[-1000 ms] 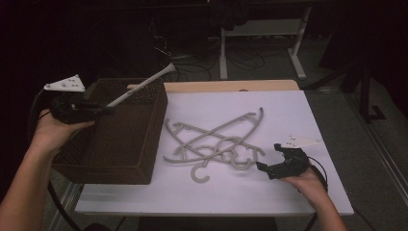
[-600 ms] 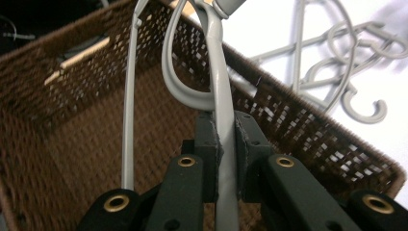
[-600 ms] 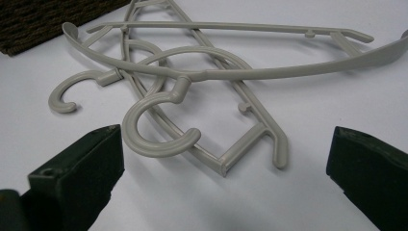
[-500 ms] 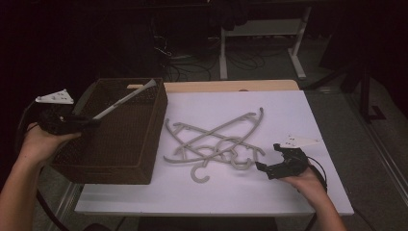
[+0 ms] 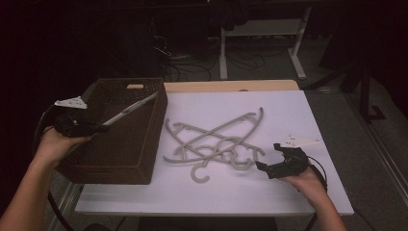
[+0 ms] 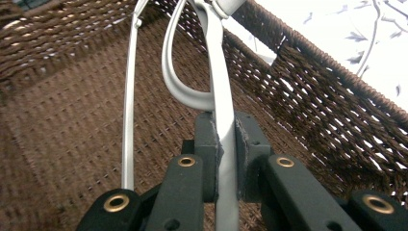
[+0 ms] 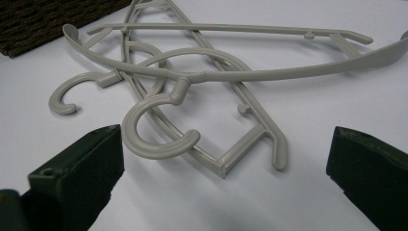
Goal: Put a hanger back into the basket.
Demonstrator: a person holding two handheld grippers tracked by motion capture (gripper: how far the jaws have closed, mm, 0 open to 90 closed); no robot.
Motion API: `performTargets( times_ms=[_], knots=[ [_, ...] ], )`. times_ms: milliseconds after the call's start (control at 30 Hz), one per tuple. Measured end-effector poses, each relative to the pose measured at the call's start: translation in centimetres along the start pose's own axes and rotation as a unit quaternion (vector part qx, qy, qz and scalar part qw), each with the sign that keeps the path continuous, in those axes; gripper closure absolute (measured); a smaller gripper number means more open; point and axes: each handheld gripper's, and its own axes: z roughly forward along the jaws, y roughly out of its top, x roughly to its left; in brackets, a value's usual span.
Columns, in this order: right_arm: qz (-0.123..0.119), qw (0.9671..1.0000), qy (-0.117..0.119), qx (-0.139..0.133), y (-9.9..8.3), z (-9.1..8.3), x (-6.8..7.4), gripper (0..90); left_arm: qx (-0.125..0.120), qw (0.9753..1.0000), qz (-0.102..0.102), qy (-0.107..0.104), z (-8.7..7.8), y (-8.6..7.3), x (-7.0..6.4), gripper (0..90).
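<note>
Step in hand: putting one grey hanger into the brown woven basket. Left gripper clamped tight on the hanger bar, held slanted over the basket interior, not yet lying flat on the bottom. Right gripper wide apart, nothing between the jaws, near the remaining hangers on the white table. Next, probably: lower, release inside the basket, then take a hook just ahead.

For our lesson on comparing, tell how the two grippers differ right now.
The left gripper is shut on a grey hanger; the right gripper is open and holds nothing. The left gripper is over the brown wicker basket; the right gripper sits low over the white table, facing loose hangers. Both have black jaws.
</note>
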Motion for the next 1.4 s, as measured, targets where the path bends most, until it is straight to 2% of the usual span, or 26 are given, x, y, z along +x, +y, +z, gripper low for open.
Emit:
performTargets(
  times_ms=[267,400,600,767,833,900,1000,1167,1400],
  knots=[
    [0.000,1.0000,0.000,0.000,0.0,0.0,0.0,0.0,0.015,0.9998,0.002,-0.012,1.8,-0.2,0.5,81.3],
    [0.000,1.0000,0.000,-0.001,0.0,0.0,0.0,0.0,0.012,0.9996,-0.009,-0.025,1.9,-0.8,1.1,81.3],
    [-0.002,1.0000,0.000,0.001,0.0,0.1,0.1,0.0,0.028,0.9983,-0.029,-0.042,2.8,-2.1,1.5,80.7],
    [-0.001,1.0000,0.000,0.000,0.0,0.1,0.0,0.0,0.040,0.9979,-0.030,-0.041,3.0,-2.5,1.6,79.4],
    [-0.002,1.0000,0.001,0.001,0.1,0.1,0.0,0.0,0.043,0.9978,-0.034,-0.038,3.0,-2.5,1.6,71.8],
    [-0.002,1.0000,0.001,0.000,0.1,0.1,0.0,0.0,0.036,0.9980,-0.042,-0.029,2.8,-2.6,1.8,59.6],
    [-0.002,1.0000,0.000,0.000,0.1,0.1,0.0,0.0,0.022,0.9983,-0.047,-0.026,2.5,-2.6,1.9,47.8],
    [-0.003,1.0000,0.001,0.000,0.1,0.1,0.0,0.0,-0.012,0.9978,-0.058,-0.030,1.8,-2.4,1.9,36.4],
    [-0.001,1.0000,0.001,-0.001,0.1,0.1,0.0,0.0,-0.064,0.9955,-0.055,-0.043,0.6,-1.1,1.0,22.6]
  ],
)
